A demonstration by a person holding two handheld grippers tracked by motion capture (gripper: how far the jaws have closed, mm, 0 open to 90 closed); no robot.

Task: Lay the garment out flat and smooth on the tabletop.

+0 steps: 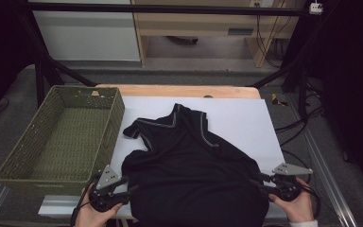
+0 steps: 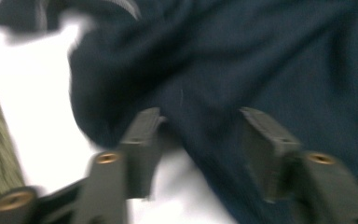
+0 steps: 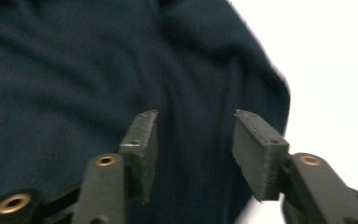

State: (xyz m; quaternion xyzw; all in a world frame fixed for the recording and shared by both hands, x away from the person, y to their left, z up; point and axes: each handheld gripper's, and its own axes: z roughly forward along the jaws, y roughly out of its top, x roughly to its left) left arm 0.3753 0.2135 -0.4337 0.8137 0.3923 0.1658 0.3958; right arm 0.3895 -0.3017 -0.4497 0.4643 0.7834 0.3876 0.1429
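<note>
While both grippers stand part-open and empty, left gripper (image 1: 128, 185), right gripper (image 1: 260, 183), dark shirt (image 1: 189, 165) rumpled, grey-piped collar.

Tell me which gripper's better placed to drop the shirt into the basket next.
Left, likely. The left gripper sits at the black shirt's edge right beside the green basket; the right gripper is at the shirt's far side. Both have open jaws with no grip on the cloth.

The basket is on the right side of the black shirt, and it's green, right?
Not quite. The green basket sits left of the black shirt, not right, as the high view shows. The rest is correct.
</note>
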